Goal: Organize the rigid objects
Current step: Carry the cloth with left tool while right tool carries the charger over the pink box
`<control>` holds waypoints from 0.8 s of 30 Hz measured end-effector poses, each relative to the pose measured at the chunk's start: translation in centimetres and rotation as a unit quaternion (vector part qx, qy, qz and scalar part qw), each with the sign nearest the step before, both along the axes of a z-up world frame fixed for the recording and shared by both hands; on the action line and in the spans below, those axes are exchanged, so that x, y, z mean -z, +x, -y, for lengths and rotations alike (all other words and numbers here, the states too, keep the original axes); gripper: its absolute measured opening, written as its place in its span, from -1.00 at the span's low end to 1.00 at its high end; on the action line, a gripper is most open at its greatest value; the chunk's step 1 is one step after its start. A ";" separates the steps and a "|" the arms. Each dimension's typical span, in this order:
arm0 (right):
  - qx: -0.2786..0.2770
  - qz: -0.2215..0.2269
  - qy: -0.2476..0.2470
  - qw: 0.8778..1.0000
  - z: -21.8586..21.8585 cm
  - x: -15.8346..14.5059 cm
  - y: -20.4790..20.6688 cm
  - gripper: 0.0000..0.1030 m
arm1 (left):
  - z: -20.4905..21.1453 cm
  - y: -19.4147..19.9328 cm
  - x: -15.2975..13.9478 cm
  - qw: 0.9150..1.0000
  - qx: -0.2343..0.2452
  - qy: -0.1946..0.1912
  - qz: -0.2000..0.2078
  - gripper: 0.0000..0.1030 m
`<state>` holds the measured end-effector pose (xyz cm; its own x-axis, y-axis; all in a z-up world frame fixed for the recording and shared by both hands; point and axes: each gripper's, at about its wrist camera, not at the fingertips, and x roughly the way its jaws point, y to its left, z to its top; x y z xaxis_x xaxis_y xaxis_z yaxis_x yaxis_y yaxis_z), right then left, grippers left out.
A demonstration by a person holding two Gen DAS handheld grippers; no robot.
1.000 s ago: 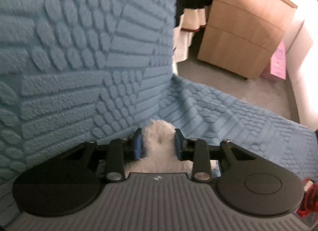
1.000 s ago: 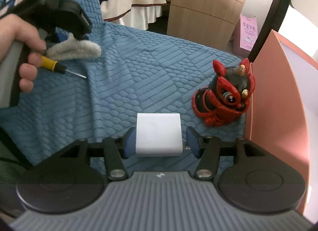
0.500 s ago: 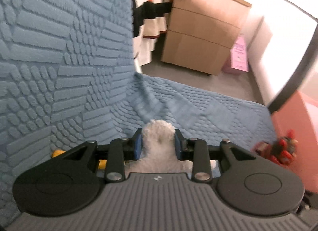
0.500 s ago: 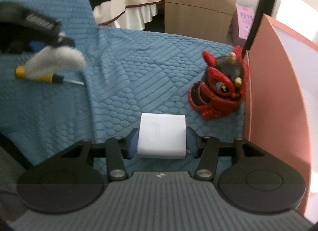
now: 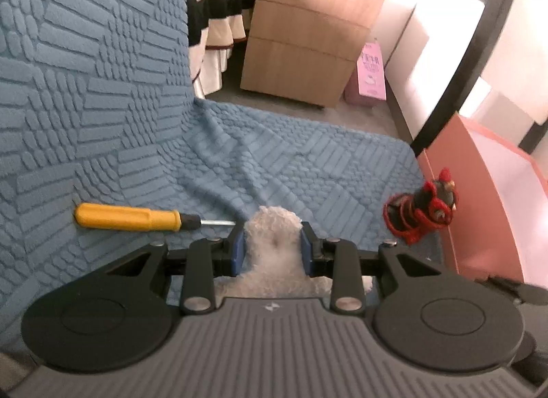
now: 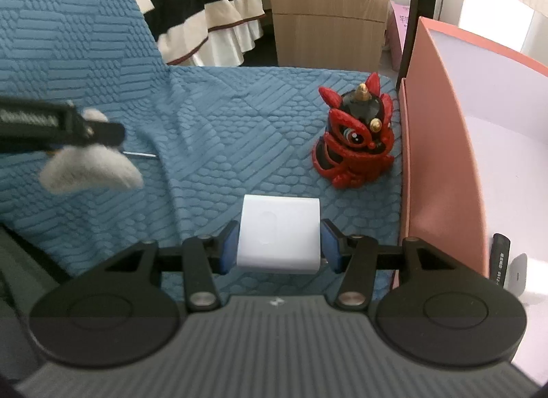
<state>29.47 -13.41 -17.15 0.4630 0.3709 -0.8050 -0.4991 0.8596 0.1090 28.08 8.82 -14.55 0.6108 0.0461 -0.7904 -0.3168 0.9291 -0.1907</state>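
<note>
My left gripper [image 5: 273,250] is shut on a white fluffy plush piece [image 5: 273,254], held above the blue quilted sofa cover [image 5: 308,172]. It also shows at the left of the right wrist view [image 6: 89,168]. A yellow-handled screwdriver [image 5: 126,221] lies on the cover just left of the left gripper. My right gripper [image 6: 279,250] is shut on a white plastic box [image 6: 279,233] above the cover. A red and black lion figurine [image 6: 356,144] stands ahead and to the right of it, next to the pink bin [image 6: 441,158]. The figurine also shows in the left wrist view [image 5: 421,208].
The pink bin [image 5: 486,213] with a white inside stands at the right edge of the sofa. The sofa back [image 5: 85,73] rises on the left. A wooden drawer cabinet [image 5: 308,38], a striped bedspread [image 6: 205,21] and a black pole [image 5: 462,66] lie beyond.
My left gripper has swung right with the plush piece, bringing the screwdriver, figurine and bin into view. My right gripper has moved with the white box towards the figurine and bin.
</note>
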 end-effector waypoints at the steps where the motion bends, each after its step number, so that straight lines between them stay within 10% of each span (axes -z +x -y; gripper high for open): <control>1: -0.001 0.001 -0.001 1.000 0.1 -0.3 -0.2 0.03 | 0.2 -0.2 0.0 1.000 0.005 -0.005 -0.001 -0.28; 24: 0.009 0.044 0.026 0.999 3.4 -8.3 -1.8 0.03 | 3.6 -1.6 -4.2 0.998 0.052 -0.010 0.038 -0.28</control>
<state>27.66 -16.85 -8.82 0.5372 0.4031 -0.7409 -0.4939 0.8624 0.1111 26.51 5.19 -10.39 0.6701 -0.0359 -0.7414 -0.2024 0.9522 -0.2290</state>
